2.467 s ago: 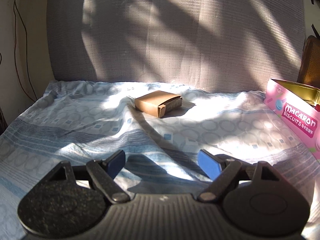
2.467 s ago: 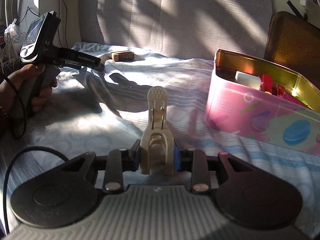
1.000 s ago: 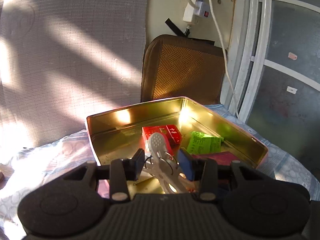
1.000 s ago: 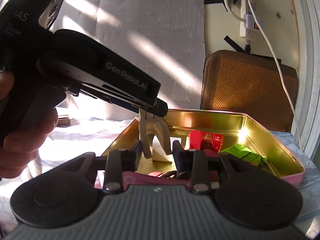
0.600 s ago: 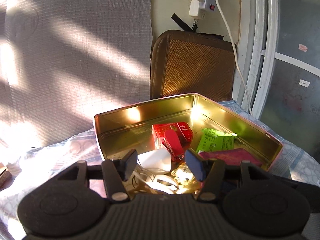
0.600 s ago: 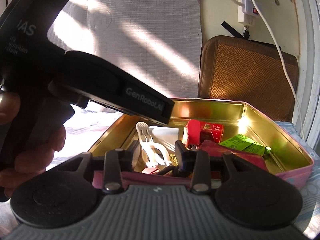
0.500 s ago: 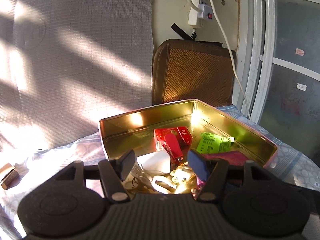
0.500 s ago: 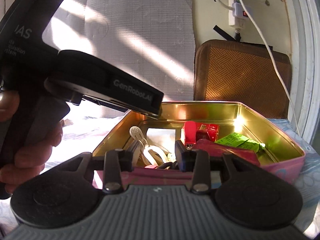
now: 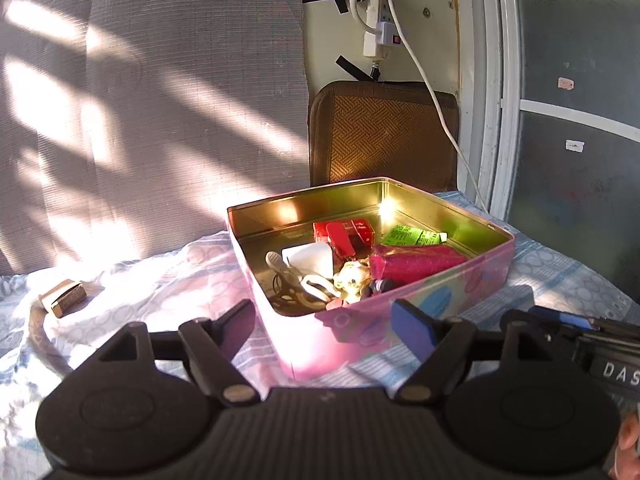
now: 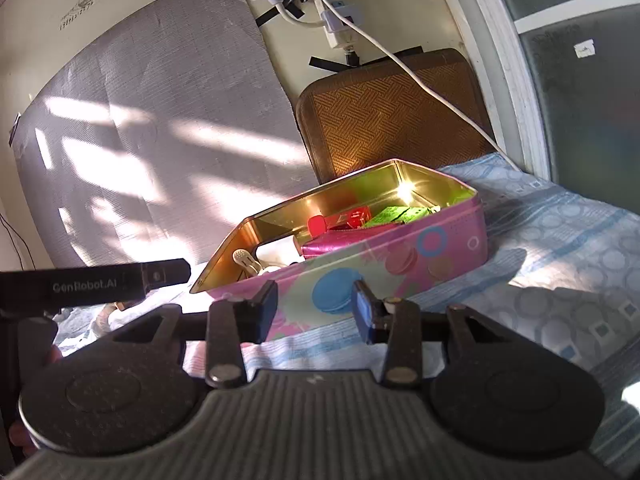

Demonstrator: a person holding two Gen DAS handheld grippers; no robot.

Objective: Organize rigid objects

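Left hand-held gripper [image 9: 324,326], black frame with blue-padded fingers: jaws spread wide, nothing between them, low centre of the left wrist view, just short of the tin's near wall. Right hand-held gripper [image 10: 316,312], same build: jaws apart, empty, low centre of the right wrist view, also on the near side of the tin.

Pink rectangular biscuit tin with gold interior [image 9: 472,276] sits centre frame on the blue-and-white patterned bedsheet [image 9: 560,272]. Inside it: cream plastic clothes peg [image 9: 282,266] at the left, lying against a white block [image 9: 308,258]; red clip [image 9: 340,240] over a red box behind; green packet [image 9: 412,235] at the back right; magenta pouch [image 9: 416,262] to the front right. Sun glare on the gold wall.

Small brown cardboard box [image 9: 64,297] lies on the sheet at mid-left, well apart from the tin.

Behind the tin, a brown woven cushion [image 9: 384,136] stands upright against the wall; white power strip [image 9: 380,28] taped above it, upper centre.
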